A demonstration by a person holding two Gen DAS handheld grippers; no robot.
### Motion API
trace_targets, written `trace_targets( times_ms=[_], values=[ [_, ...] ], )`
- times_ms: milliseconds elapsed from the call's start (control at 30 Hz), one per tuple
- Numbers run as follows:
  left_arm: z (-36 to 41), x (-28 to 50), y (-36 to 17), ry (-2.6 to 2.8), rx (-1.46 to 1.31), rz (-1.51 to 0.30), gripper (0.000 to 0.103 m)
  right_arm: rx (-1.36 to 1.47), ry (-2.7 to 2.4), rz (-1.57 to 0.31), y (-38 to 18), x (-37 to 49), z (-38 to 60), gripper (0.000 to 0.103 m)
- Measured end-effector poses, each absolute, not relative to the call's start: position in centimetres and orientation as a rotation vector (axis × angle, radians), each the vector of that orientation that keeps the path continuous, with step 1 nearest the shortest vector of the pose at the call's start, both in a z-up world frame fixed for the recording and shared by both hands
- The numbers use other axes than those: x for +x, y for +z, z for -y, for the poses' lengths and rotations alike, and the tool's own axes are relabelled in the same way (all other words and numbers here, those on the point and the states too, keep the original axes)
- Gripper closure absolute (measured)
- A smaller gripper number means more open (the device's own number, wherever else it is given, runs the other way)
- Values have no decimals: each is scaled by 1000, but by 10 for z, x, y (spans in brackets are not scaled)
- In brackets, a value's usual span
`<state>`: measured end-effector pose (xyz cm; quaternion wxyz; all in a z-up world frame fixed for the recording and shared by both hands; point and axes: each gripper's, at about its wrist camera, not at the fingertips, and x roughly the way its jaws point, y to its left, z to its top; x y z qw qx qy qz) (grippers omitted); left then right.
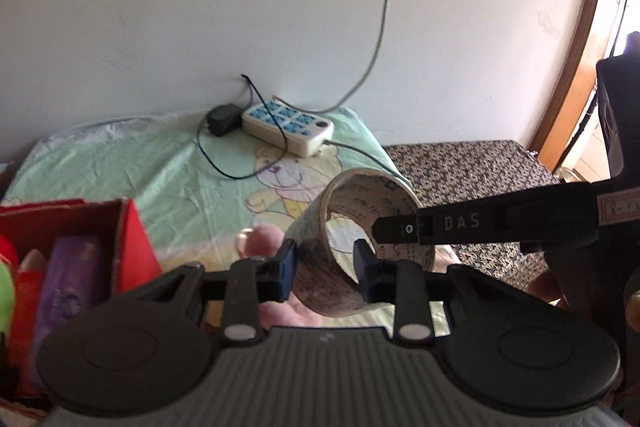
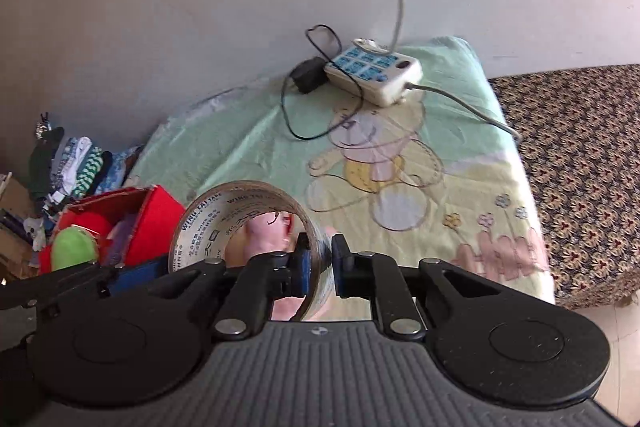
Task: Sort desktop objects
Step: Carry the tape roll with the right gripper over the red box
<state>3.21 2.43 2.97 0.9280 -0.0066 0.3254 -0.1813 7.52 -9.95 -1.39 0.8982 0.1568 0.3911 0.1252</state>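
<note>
Tape roll [image 2: 240, 227], gripped by both claws, hides a blurred pink object.

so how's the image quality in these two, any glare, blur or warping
Left wrist view: the doorway at far right is blown out by daylight, its frame bows from fisheye warp, and the tape roll in the left claw is slightly soft. Right wrist view: lighting is even, the tape roll in the right claw looks fairly sharp, and the corners are vignetted dark.
</note>
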Motion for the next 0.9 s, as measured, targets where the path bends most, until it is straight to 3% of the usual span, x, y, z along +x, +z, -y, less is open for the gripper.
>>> trace_targets(
  times_ms=[333,667,900],
  values=[
    [-153,22,47,-181,-58,-622,71,223,422,-779,7,95,-42,90],
    [-225,61,20,-123,-117,-686,71,135,411,-884,-21,144,-139,93],
    [-247,80,9,-92,-95,-705,63,45,405,-891,-27,164,-172,91]
  ],
)
